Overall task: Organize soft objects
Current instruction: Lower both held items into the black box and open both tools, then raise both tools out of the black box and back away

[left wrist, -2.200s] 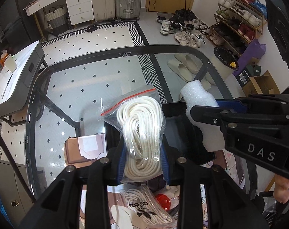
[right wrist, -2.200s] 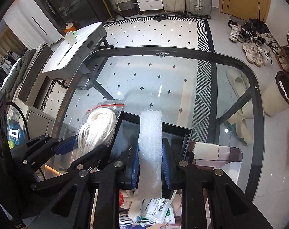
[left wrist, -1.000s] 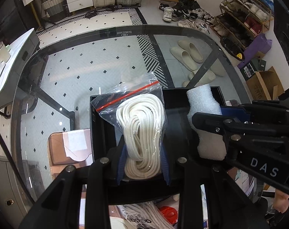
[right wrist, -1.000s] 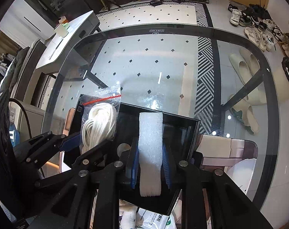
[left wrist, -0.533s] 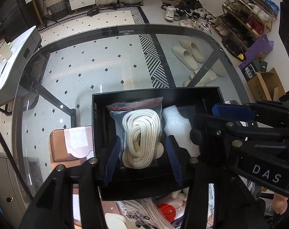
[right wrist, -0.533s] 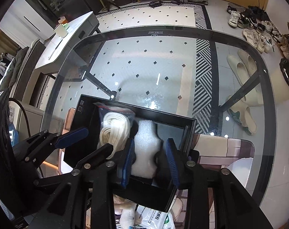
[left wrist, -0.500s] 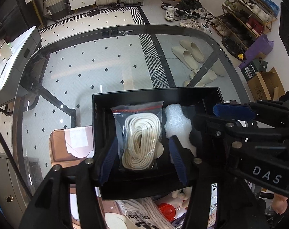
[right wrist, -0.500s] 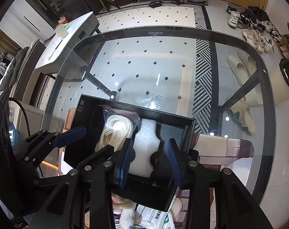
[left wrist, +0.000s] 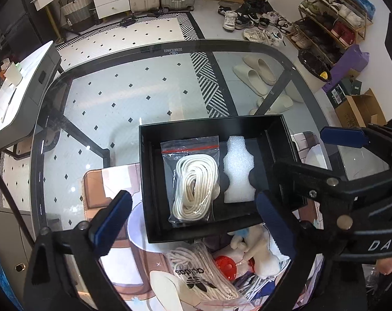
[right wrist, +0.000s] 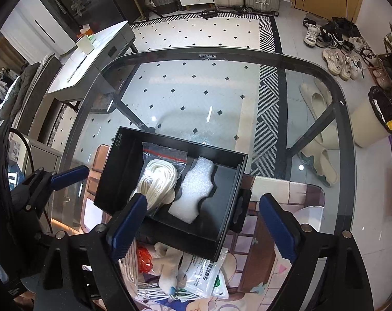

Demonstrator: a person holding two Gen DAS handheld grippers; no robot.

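Note:
A clear bag of white rope (left wrist: 193, 181) and a white foam piece (left wrist: 238, 171) lie side by side, flat on the floor of an open black box (left wrist: 209, 124) on the glass table. My left gripper (left wrist: 193, 220) hangs above the near end of the bag. Its jaws are opening wide and the pads touch nothing. In the right wrist view the rope bag (right wrist: 158, 178) and the foam (right wrist: 196, 189) rest in the box (right wrist: 170, 136). My right gripper (right wrist: 203, 224) is above the near wall, its jaws opening, clear of the foam.
Near the table's front edge, beside the box, lies a pile of soft things: a branded bag of laces (left wrist: 201, 274), a pale plush toy (left wrist: 258, 251) and a white packet (right wrist: 203, 269). A printed mat (right wrist: 281, 194) lies under the box. The glass table's rim (left wrist: 170, 49) curves at the far side.
Both grippers lowered their loads into the black box, then opened wide. The rope bag and the foam now lie loose inside, and both grippers have lifted away.

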